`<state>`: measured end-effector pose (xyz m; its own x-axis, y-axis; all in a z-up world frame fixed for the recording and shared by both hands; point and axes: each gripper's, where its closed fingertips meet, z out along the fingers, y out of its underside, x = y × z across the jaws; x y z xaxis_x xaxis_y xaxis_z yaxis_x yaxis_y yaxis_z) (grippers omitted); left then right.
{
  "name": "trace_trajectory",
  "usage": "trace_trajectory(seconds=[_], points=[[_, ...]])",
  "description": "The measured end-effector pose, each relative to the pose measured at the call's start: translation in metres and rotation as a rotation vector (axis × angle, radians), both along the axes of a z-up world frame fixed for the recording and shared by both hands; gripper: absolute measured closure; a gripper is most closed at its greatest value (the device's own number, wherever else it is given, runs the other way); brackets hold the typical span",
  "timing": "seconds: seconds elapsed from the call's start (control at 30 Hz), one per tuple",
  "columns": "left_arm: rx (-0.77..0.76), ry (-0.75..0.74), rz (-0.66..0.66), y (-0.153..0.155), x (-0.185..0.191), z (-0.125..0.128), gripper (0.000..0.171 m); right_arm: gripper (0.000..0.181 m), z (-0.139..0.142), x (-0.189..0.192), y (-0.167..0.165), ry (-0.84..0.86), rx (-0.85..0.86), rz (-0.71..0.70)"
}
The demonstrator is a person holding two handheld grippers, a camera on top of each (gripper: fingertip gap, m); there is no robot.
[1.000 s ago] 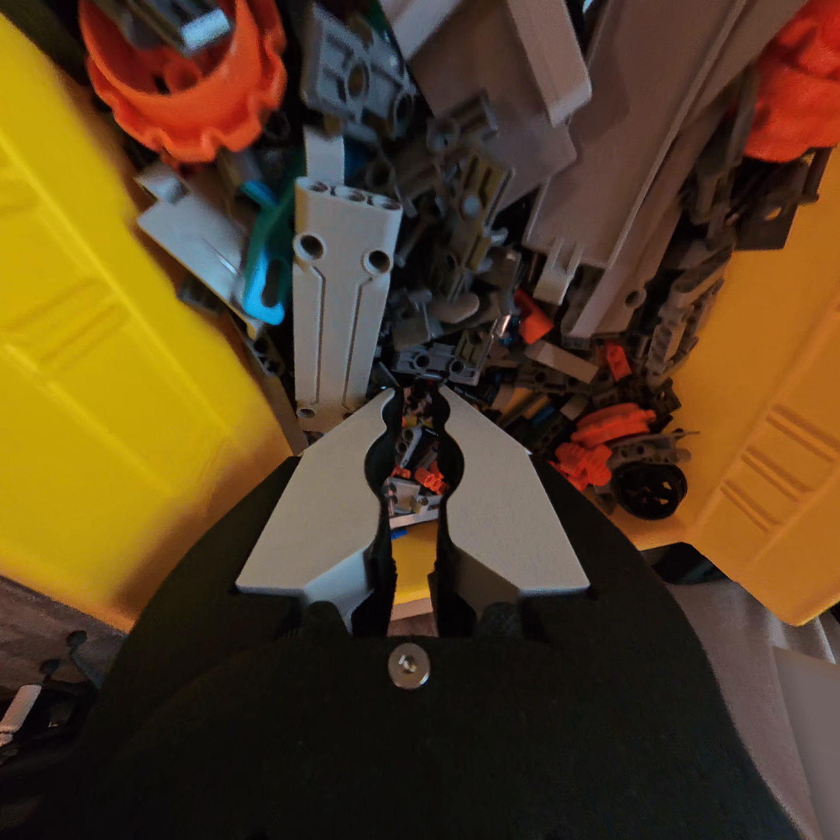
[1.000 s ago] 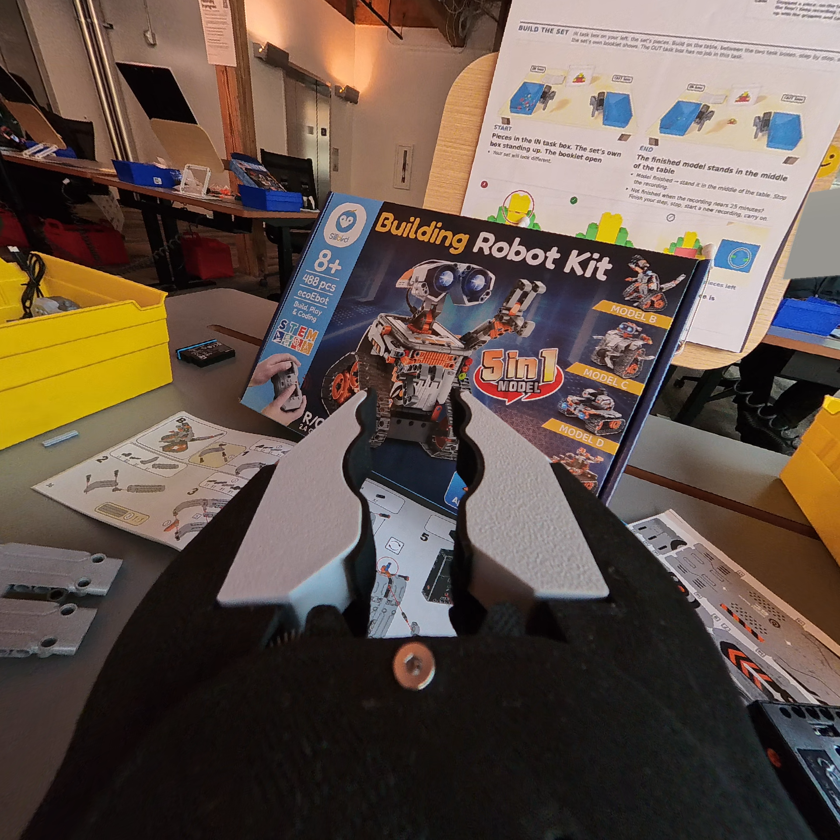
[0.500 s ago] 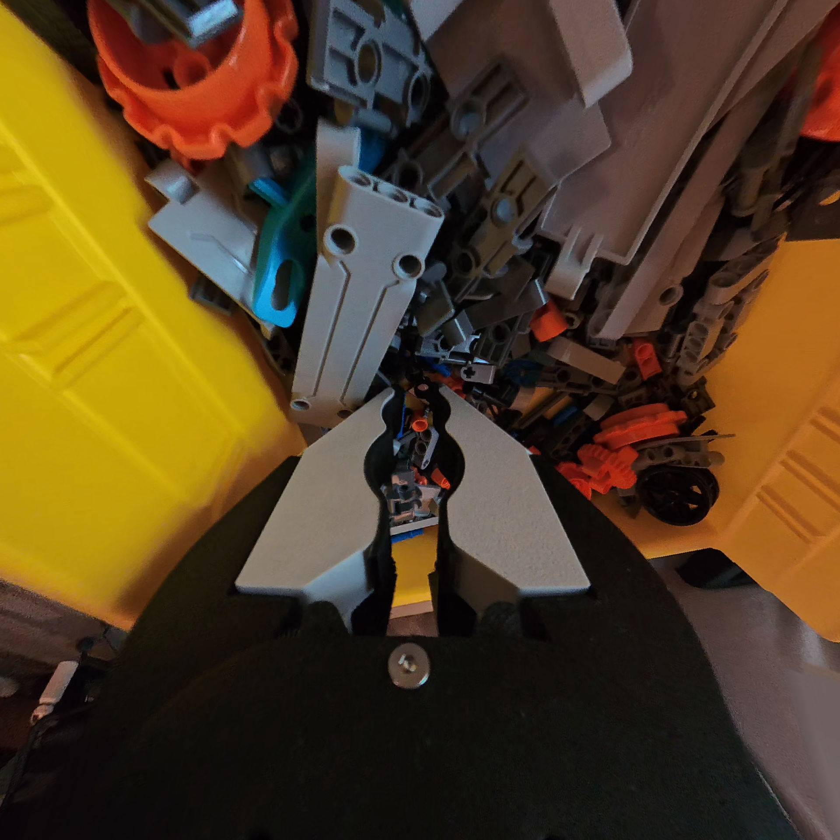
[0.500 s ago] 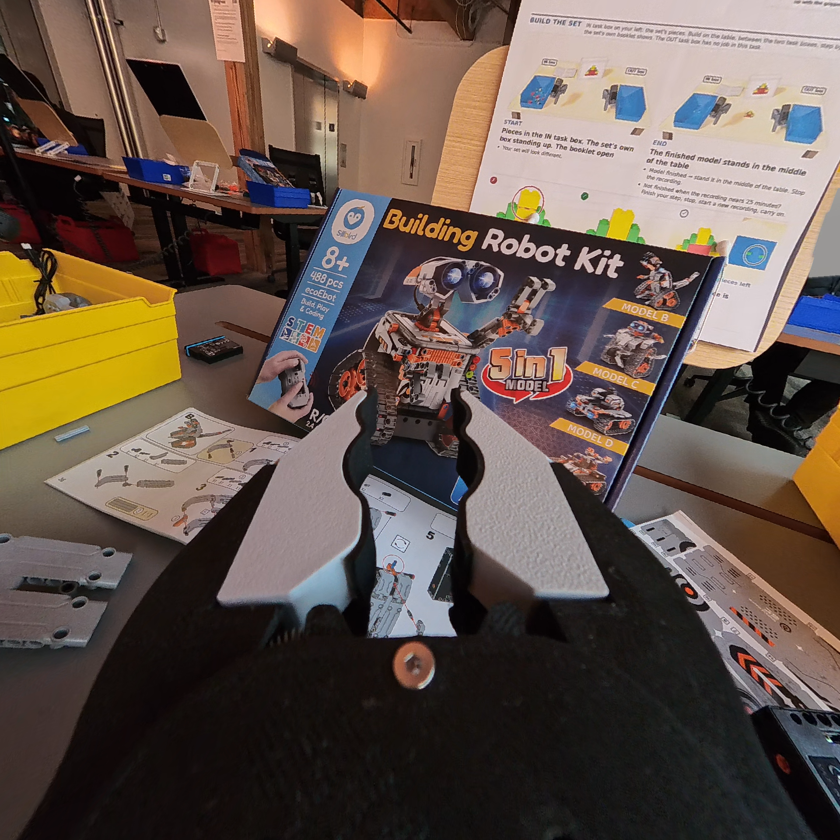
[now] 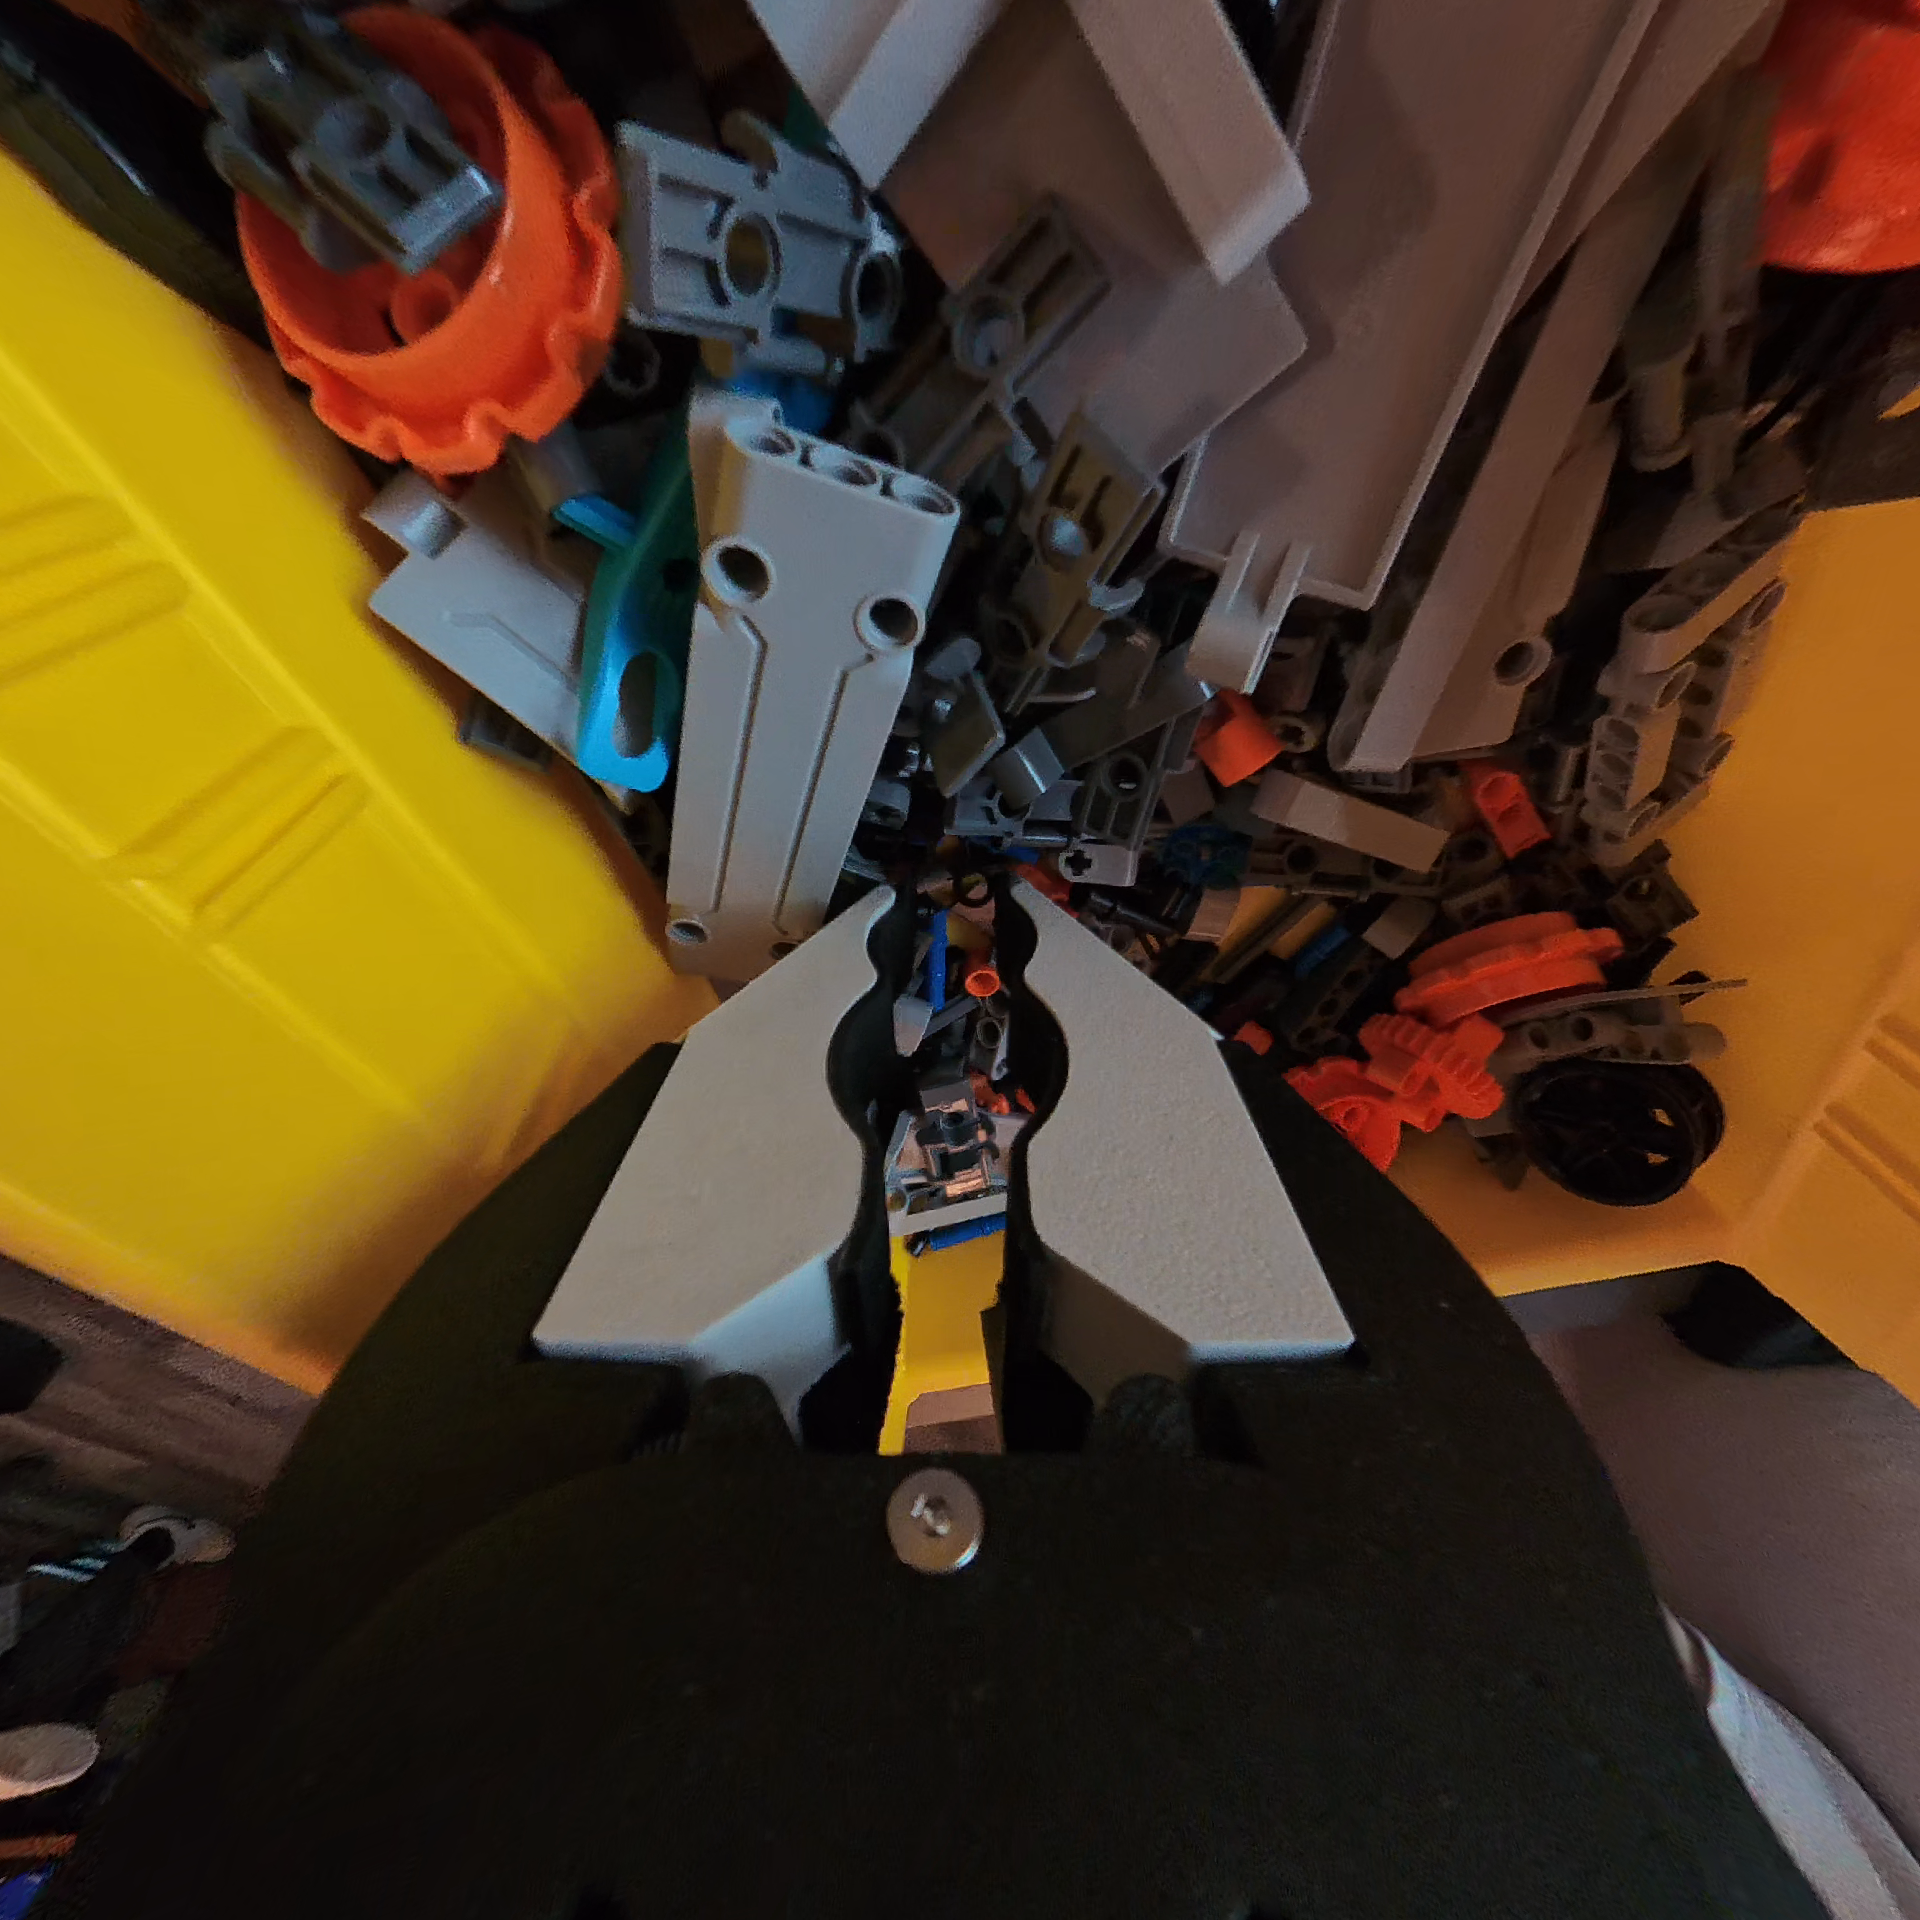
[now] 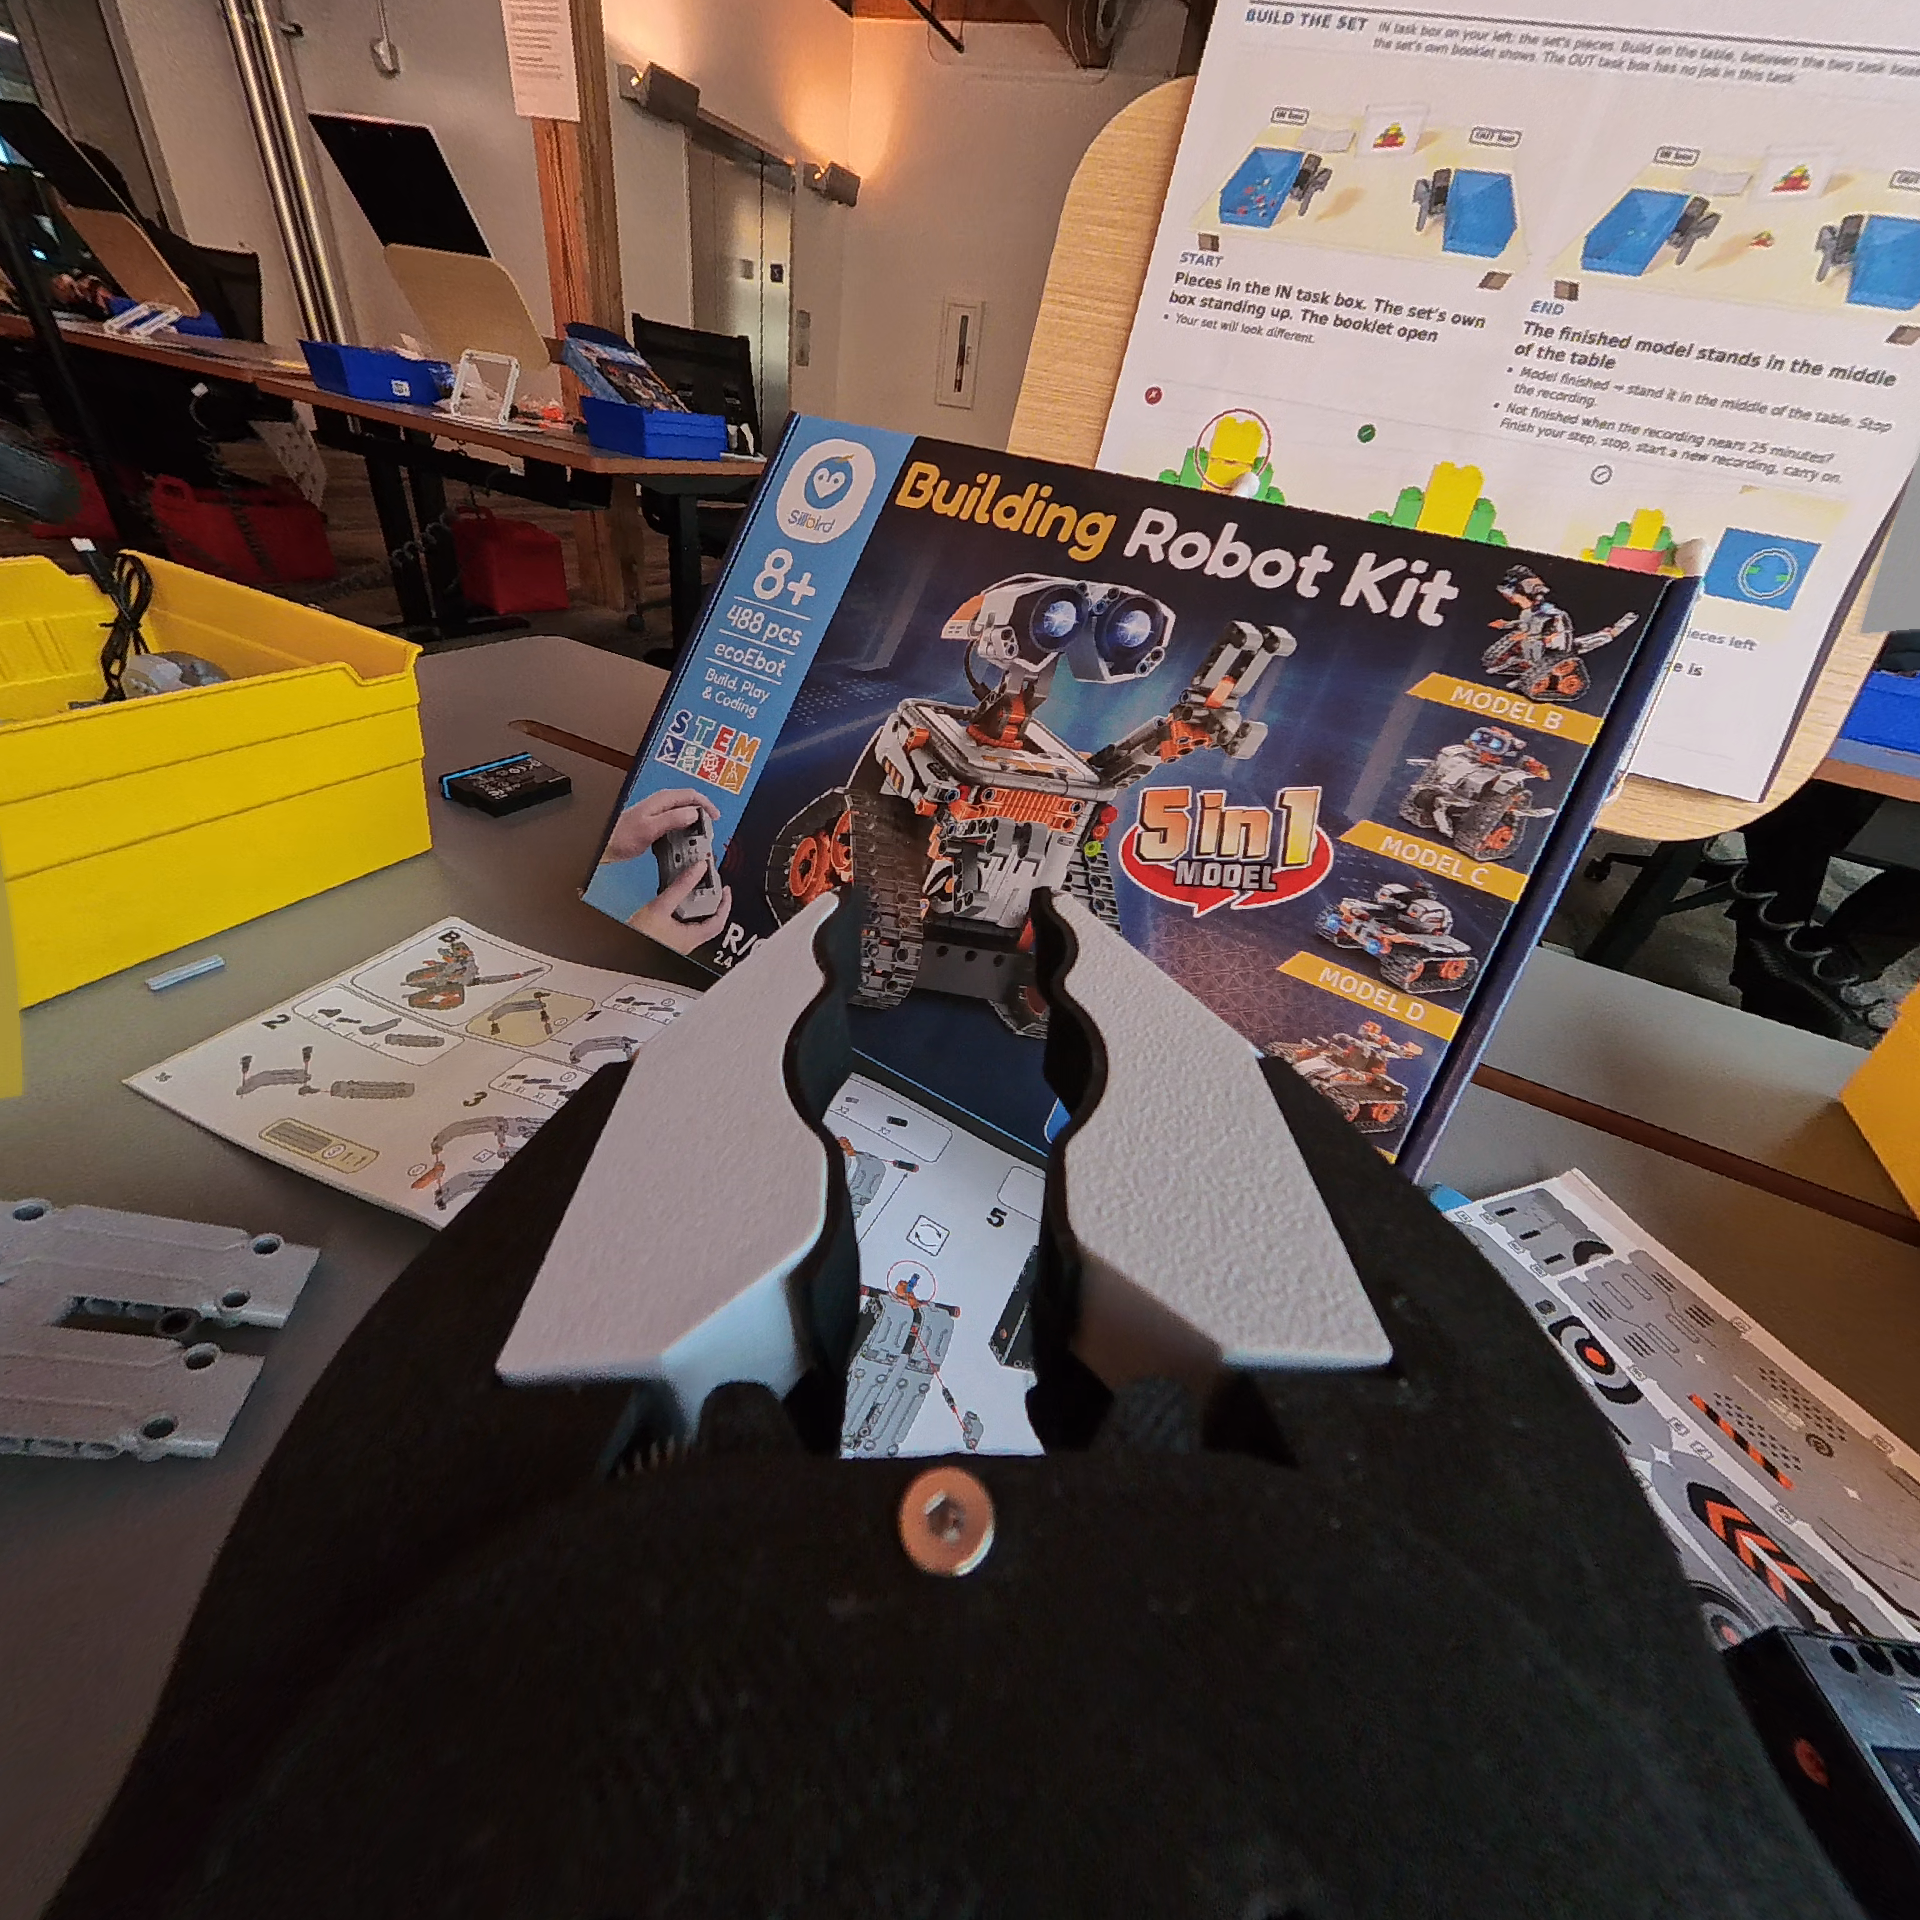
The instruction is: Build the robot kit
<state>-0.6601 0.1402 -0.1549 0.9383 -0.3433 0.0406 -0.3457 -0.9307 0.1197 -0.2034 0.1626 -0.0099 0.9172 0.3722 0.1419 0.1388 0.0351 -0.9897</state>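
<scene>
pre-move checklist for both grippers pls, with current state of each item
1. Left gripper empty, fingertips slightly apart: ok.
2. Left gripper over the loose parts in the yellow bin: ok.
3. Long light-grey panel beside the left fingertip, contact: cannot tell.
4. Right gripper empty, open: ok.
5. Right gripper above the instruction sheet, off the kit box: ok.
6. Grey flat pieces on table, apart from right gripper: ok.
</scene>
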Motion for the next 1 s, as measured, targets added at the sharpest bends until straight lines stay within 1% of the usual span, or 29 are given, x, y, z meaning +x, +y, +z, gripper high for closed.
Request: trace_trajectory(seconds=[0.2,0.33,0.6,0.7,0.83,1.0], points=[[-0.004,0.046,0.002,0.000,0.000,-0.002,0.158,0.150,0.000,-0.001,0.000,-0.004,-0.002,0.005],[-0.047,0.078,0.003,-0.006,-0.002,-0.007,0.162,0.150,0.000,-0.002,-0.001,-0.007,-0.002,0.010],[-0.066,0.074,0.018,-0.006,-0.002,-0.010,0.164,0.150,0.002,-0.006,-0.003,-0.021,0.002,0.023],[-0.055,0.091,0.008,-0.006,-0.004,-0.007,0.167,0.150,0.001,-0.008,-0.003,-0.030,0.000,0.030],[0.011,0.104,0.005,0.002,-0.008,0.001,0.167,0.150,-0.001,-0.009,-0.003,-0.039,-0.004,0.034],[-0.006,0.069,-0.001,0.000,-0.006,-0.002,0.166,0.150,-0.003,-0.011,-0.003,-0.052,-0.010,0.038]])
